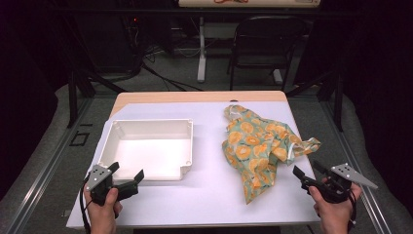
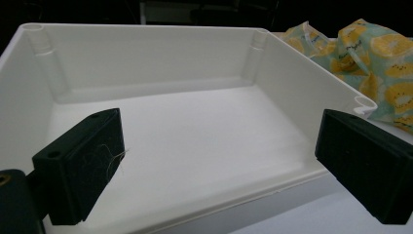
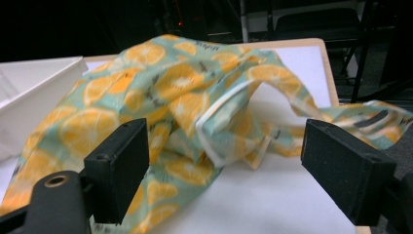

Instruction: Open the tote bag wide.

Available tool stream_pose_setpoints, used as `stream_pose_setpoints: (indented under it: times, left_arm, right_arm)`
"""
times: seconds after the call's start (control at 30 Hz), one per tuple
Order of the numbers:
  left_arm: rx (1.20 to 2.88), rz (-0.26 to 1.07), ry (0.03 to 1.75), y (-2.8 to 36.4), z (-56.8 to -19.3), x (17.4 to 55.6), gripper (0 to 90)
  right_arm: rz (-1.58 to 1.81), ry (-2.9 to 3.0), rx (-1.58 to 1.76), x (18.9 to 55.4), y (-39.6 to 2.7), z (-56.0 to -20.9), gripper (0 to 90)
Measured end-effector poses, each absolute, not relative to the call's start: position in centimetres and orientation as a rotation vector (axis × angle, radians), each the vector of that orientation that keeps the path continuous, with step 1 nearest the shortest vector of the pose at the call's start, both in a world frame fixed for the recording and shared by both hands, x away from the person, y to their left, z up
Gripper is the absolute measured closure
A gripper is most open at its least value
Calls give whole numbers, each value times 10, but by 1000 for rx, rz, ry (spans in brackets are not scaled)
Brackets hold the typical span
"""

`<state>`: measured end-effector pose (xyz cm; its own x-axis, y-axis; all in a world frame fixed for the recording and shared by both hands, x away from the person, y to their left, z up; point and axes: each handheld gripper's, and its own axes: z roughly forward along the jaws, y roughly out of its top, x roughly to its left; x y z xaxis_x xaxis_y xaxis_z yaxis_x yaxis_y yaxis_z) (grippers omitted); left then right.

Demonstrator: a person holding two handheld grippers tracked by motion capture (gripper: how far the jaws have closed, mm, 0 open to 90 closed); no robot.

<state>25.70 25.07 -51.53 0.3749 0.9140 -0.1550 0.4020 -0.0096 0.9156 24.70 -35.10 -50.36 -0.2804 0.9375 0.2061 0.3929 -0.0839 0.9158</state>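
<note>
A crumpled cloth printed with orange slices on a pale green ground lies in a loose heap on the right half of the white table surface, one white-edged corner trailing toward the table's right edge and a narrow tail pointing toward the near edge. To its left, apart from it, sits a shallow rectangular white plastic bin, upright and open-topped, with rounded posts moulded into its inner corners.

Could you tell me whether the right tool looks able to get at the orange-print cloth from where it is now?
Probably yes. The right tool sits open beside the cloth, its jaws facing it, with bare table between them and nothing in the way. The tray lies well off to the left.
</note>
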Motion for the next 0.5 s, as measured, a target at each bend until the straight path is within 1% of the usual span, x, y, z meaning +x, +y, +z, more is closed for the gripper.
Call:
stream_pose_setpoints:
  times: [0.1, 0.27, 0.5]
  left_arm:
    - [1617, 619, 1200, 246, -516, 258, 45]
    - [1637, 634, 1193, 243, -514, 258, 48]
    - [1638, 636, 1205, 244, -514, 259, 55]
  right_arm:
    - [1358, 1665, 1450, 252, -351, -500, 174]
    - [1354, 1675, 1450, 271, -344, -490, 159]
    - [1322, 1693, 1493, 310, -340, -485, 122]
